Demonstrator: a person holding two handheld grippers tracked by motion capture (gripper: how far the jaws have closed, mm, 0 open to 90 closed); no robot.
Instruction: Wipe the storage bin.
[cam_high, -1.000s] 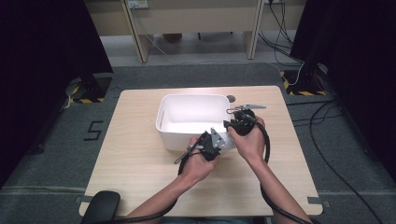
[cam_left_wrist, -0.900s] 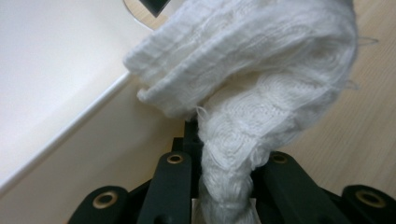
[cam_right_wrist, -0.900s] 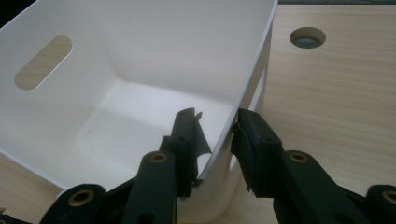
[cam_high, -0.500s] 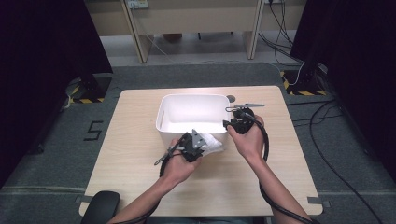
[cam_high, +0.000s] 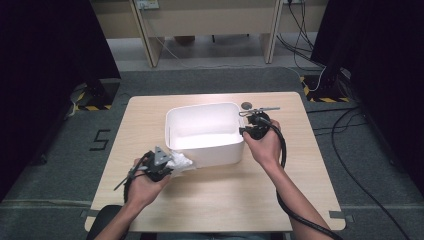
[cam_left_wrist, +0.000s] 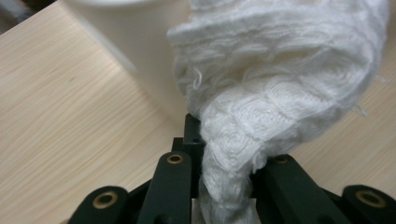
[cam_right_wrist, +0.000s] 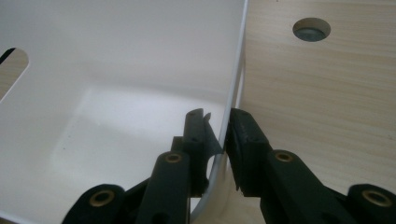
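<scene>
Left hand-held gripper (cam_high: 165, 163) sits near the front-left of the wooden surface (cam_high: 225, 195), just off the front-left corner of the white plastic tub (cam_high: 204, 134). Jaws clamped tight on a bunched white knitted cloth (cam_left_wrist: 275, 93); in the left gripper view the fabric is squeezed between both black jaws and balloons out above them, with the tub's outer wall right behind it. From the high view the cloth lies outside the tub, touching or almost touching its front wall, can't tell which

Right hand-held gripper (cam_right_wrist: 217, 128) is at the tub's right rim, toward the back. Jaws straddle the thin wall: one jaw inside the tub, one outside, pinched down on the rim. Right gripper view shows the tub's interior bare white, a handle slot (cam_right_wrist: 13, 59) cut in the far wall

Round cable hole (cam_right_wrist: 311, 29) in the surface just beyond the tub's back-right corner. Black cable (cam_high: 292, 200) trails from the right hand-held gripper back along the forearm and off the front edge

Tub stands upright, roughly centre of the surface
</scene>
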